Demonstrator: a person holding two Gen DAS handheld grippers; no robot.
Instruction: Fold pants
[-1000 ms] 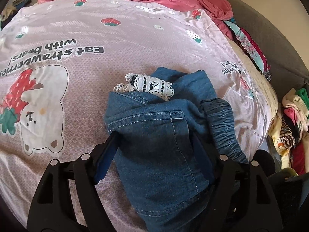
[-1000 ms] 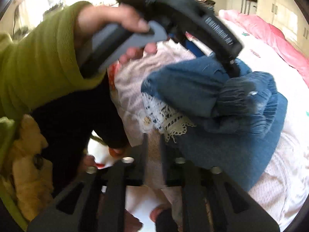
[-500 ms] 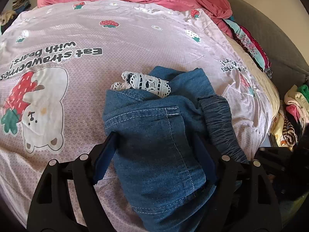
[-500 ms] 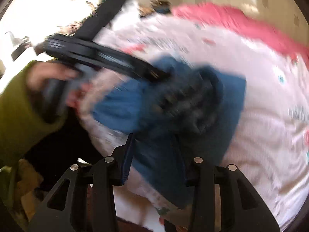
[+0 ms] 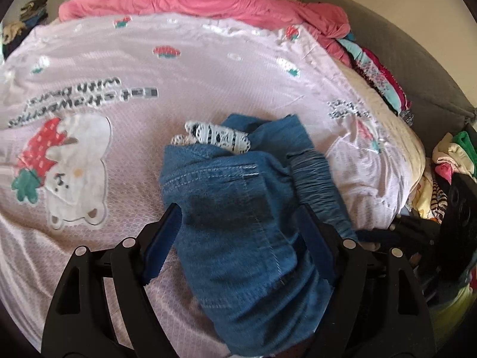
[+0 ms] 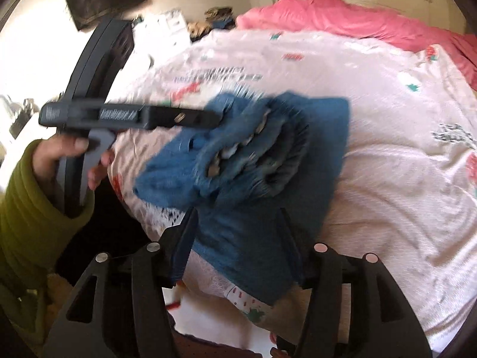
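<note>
Blue denim pants [image 5: 226,185] lie folded in a bundle on the pink strawberry quilt [image 5: 208,59], with white lace trim [image 5: 217,137] at the far end and an elastic waistband [image 5: 316,179] on the right. My left gripper [image 5: 240,208] stands wide open astride the bundle, with quilt showing inside its left pad. In the right wrist view the pants [image 6: 238,137] are blurred. My right gripper [image 6: 238,213] is opening, and the bundle's near edge lies loose between its fingers. A hand [image 6: 68,152] in a green sleeve holds the left tool's black frame [image 6: 128,116].
A rumpled pink blanket [image 5: 193,0] lies across the far end of the bed. Colourful clothes [image 5: 378,77] line the right edge by a grey headboard [image 5: 387,44], and a clothes heap [image 5: 447,155] sits beyond. The bed's near edge [image 6: 238,298] drops off below my right gripper.
My right gripper rolled and swung round to face along the bed, and its jaws went from nearly shut to half open. The left gripper and the bundle barely shifted.
</note>
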